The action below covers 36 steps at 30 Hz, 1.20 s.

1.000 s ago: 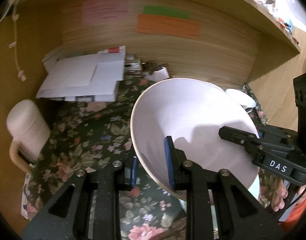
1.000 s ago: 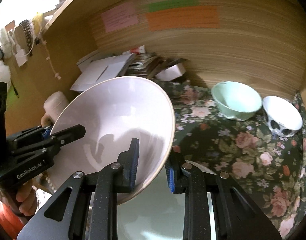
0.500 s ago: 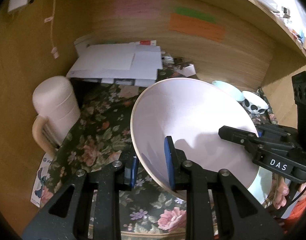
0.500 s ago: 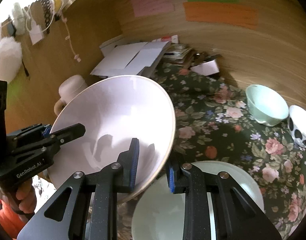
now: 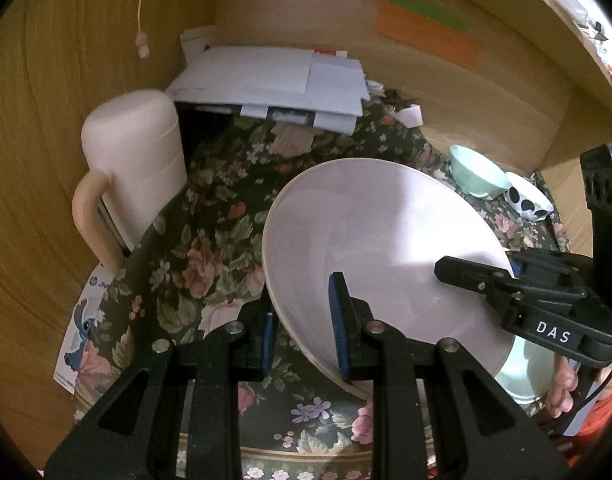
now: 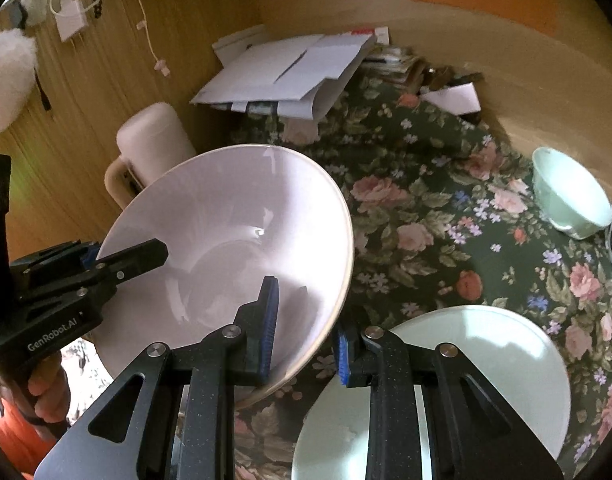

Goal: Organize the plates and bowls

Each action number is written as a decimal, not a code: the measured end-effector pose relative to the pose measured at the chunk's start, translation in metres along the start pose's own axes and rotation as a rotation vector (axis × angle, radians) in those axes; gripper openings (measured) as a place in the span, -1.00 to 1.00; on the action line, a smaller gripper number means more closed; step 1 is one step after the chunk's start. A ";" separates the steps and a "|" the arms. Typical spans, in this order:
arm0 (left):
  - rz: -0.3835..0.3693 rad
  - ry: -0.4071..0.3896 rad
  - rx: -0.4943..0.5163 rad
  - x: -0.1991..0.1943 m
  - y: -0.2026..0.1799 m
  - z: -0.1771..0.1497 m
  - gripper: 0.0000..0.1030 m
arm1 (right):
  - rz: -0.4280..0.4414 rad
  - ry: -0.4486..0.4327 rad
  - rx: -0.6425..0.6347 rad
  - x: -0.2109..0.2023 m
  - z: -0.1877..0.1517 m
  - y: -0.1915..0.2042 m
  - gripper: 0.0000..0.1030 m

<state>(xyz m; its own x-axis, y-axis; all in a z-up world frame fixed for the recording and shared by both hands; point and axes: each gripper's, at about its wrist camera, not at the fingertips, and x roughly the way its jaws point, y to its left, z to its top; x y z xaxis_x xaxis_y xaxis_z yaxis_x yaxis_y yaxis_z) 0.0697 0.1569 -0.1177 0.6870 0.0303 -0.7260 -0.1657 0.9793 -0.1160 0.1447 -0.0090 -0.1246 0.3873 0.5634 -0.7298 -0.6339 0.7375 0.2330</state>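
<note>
A large pink bowl point(image 5: 386, 248) is held in the air above the floral cloth by both grippers. My left gripper point(image 5: 303, 332) is shut on its left rim. My right gripper point(image 6: 303, 330) is shut on its right rim; the bowl shows in the right wrist view point(image 6: 233, 240) too. A pale green plate point(image 6: 466, 364) lies on the cloth below, to the right of the bowl. A small mint bowl point(image 6: 566, 196) and a black-spotted white bowl point(image 5: 530, 202) stand at the far right by the wall.
A pink lidded mug point(image 5: 133, 168) stands at the left wall. A stack of white papers point(image 5: 273, 84) lies at the back corner. Wooden walls point(image 5: 65, 80) close in the left and back. The floral cloth point(image 6: 426, 208) covers the surface.
Both grippers have lifted the pink bowl and drawn it back toward the front. The green plate below and the mug at the left have come more into view.
</note>
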 end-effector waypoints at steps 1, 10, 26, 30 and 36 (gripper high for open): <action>0.000 0.006 -0.003 0.003 0.002 -0.002 -0.54 | 0.001 0.009 0.001 0.003 0.000 0.000 -0.57; -0.006 0.057 -0.019 0.021 0.009 -0.012 -0.54 | -0.010 0.080 -0.005 0.024 -0.006 0.001 -0.57; 0.018 0.061 0.003 0.027 0.009 -0.014 -0.34 | -0.017 0.092 0.018 0.026 -0.007 -0.007 -0.48; 0.030 0.015 -0.001 0.014 0.011 -0.008 -0.09 | -0.025 0.051 0.008 0.013 -0.004 -0.008 -0.36; 0.020 -0.040 0.049 -0.008 -0.006 0.009 0.06 | -0.034 -0.011 0.001 -0.009 0.000 -0.014 -0.04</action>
<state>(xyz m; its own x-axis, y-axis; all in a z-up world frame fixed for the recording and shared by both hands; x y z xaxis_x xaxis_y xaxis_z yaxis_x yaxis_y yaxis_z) 0.0717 0.1521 -0.1055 0.7116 0.0572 -0.7003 -0.1454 0.9871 -0.0671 0.1496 -0.0241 -0.1215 0.4160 0.5424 -0.7299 -0.6199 0.7564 0.2087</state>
